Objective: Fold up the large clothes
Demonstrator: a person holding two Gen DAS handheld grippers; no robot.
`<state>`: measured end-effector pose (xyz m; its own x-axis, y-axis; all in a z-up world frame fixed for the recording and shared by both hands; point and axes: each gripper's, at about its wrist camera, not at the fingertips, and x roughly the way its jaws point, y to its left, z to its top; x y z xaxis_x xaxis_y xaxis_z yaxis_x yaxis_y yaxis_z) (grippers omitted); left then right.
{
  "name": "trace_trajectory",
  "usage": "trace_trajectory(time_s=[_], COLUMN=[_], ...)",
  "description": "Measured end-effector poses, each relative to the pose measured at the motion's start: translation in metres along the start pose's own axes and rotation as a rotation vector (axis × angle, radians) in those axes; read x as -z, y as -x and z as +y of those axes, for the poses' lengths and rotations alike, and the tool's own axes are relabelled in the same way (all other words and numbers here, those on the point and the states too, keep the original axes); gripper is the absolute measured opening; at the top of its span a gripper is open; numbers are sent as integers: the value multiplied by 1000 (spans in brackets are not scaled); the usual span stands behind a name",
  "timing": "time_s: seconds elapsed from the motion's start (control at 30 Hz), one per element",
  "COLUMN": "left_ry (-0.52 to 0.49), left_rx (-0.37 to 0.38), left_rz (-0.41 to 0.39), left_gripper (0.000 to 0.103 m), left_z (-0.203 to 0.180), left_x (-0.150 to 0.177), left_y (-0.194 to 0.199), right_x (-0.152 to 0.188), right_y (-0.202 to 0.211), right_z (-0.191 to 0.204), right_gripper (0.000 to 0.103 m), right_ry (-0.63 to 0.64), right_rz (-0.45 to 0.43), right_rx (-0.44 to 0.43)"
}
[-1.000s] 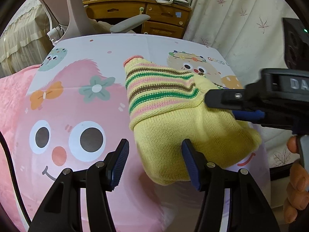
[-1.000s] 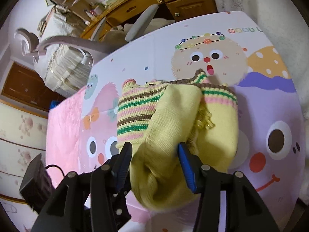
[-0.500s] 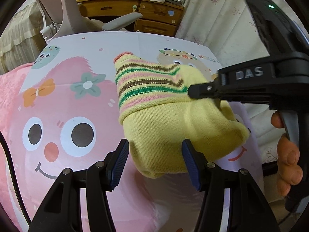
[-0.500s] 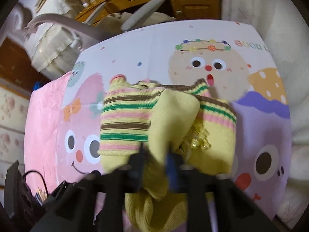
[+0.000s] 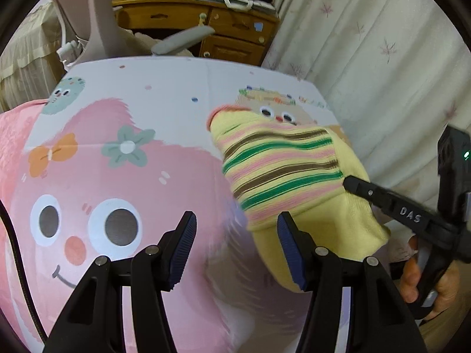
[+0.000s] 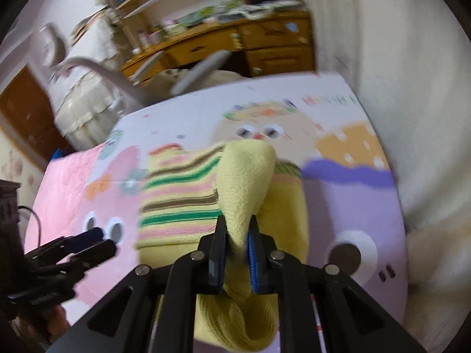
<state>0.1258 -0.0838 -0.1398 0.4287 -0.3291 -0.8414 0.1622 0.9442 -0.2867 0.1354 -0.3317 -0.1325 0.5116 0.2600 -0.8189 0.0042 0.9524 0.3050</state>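
A folded yellow knit sweater [image 5: 288,176] with pink, green and brown stripes lies on the cartoon-print bed sheet [image 5: 123,111]. My right gripper [image 6: 238,229] is shut on a raised yellow fold of the sweater [image 6: 244,182], pinched between its blue pads. In the left wrist view it reaches in from the right [image 5: 353,184]. My left gripper [image 5: 235,229] is open and empty, low over the sheet just left of the sweater's near edge. It shows at the lower left of the right wrist view [image 6: 91,242].
A grey office chair [image 5: 182,41] and a wooden desk [image 5: 229,29] stand beyond the bed's far edge. A pale curtain [image 5: 368,44] hangs along the right side. A pink blanket [image 5: 11,153] covers the bed's left part.
My right gripper closed on a yellow fold of the sweater and lifted it. The left gripper stayed open and shifted left, so the sweater now sits to its right.
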Motion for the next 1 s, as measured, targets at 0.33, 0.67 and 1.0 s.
trace_trajectory(time_s=[0.33,0.67,1.0], left_ry=[10,-9,4], left_rx=[22,59,160], left_rz=[45,43,76], left_gripper=[56,56,60], left_z=[-5,-17,-40], left_x=[-8,-14,-18], left_y=[-22,-20,-31], right_x=[-2,-20,-24], right_y=[24,-14,-35], right_z=[12,-14,-36], right_gripper=[13,9,13], right_ry=[56,131,31], right_rz=[-159,-108,-58], right_rx=[72,187,153])
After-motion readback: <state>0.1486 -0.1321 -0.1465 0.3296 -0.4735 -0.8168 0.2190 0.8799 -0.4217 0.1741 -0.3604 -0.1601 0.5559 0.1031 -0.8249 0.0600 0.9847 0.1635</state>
